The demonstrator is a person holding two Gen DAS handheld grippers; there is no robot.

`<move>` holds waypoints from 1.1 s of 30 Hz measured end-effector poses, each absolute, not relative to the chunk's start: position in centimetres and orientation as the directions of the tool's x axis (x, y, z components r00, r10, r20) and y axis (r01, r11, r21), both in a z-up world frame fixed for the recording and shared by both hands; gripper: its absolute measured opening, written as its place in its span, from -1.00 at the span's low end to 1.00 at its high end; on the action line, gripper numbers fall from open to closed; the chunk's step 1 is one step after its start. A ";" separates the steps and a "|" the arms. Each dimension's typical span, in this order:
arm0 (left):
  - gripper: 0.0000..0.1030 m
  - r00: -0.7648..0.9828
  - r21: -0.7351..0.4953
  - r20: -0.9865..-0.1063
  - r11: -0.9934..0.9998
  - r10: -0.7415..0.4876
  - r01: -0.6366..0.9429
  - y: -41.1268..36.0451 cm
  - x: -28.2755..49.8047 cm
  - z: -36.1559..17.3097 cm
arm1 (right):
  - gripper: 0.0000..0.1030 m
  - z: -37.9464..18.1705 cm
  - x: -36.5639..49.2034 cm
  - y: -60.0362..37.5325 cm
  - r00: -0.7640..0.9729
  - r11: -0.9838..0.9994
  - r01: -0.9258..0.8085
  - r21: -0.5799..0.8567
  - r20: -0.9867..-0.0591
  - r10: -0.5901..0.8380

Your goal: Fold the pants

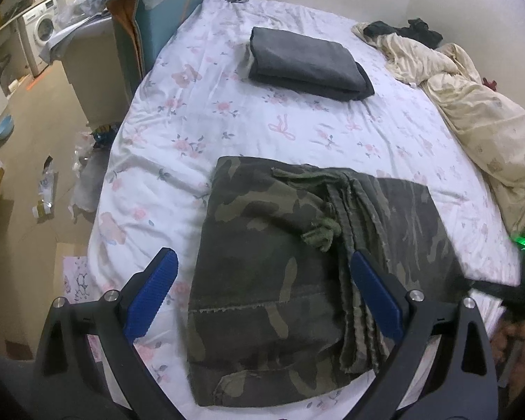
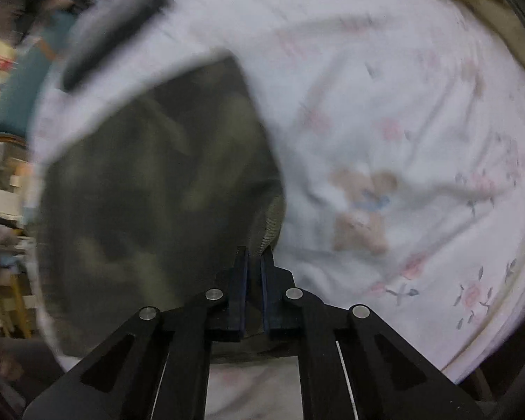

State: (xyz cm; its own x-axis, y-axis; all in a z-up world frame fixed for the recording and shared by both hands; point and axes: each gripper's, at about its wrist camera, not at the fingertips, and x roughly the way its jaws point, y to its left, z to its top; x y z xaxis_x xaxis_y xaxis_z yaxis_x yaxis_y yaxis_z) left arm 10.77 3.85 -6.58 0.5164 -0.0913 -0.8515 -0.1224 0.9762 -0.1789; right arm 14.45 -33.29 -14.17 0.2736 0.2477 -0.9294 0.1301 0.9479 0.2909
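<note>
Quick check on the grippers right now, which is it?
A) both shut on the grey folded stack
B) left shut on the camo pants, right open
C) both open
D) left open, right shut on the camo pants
D: the left gripper has its blue pads spread wide above the camo pants, while the right gripper has its fingers nearly together, pinching the pants' edge.

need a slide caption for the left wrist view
Open left tongs hover over folded camouflage pants on a floral bedsheet, grey folded clothes behind.
</note>
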 end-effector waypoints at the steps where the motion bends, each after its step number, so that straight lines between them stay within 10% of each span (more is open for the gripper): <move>1: 0.89 0.510 -0.180 -0.854 0.978 -0.101 -0.108 3.6 10.6 -6.6 | -0.89 -12.9 13.9 -32.9 0.322 0.942 0.102 0.321 -0.906 0.274; 9: 0.89 0.487 -0.224 -0.850 0.974 -0.203 0.014 -0.6 11.2 -3.2 | -0.90 -5.1 8.2 -26.2 0.520 0.833 -0.270 0.483 -0.655 0.548; 17: 0.83 0.371 -0.326 -0.856 0.933 -0.359 0.152 -9.7 16.1 -1.2 | -0.90 -5.4 7.2 -21.7 0.421 0.778 -0.425 0.463 -0.660 0.622; 20: 0.23 0.304 -0.288 -0.890 0.935 -0.341 0.205 -12.6 17.2 -2.4 | -0.90 -5.8 6.8 -21.5 0.411 0.773 -0.437 0.460 -0.662 0.627; 22: -0.81 0.266 -0.253 -0.916 0.947 -0.300 0.199 -13.5 17.7 -3.6 | -0.90 -5.8 6.3 -21.4 0.409 0.769 -0.439 0.464 -0.659 0.631; 33: -0.93 0.326 -0.247 -0.897 0.950 -0.298 0.190 -6.6 17.5 -0.9 | -0.39 -4.6 7.0 -25.0 0.447 0.692 -0.383 0.612 -0.533 0.718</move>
State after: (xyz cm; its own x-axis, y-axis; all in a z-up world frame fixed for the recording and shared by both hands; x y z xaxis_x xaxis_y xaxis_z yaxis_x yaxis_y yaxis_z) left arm 17.53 -6.64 -0.88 0.3264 -0.2981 -0.8970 0.1895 0.9503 -0.2468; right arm 6.99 -24.98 -4.58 0.4473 0.7184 -0.5328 -0.3827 0.6922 0.6119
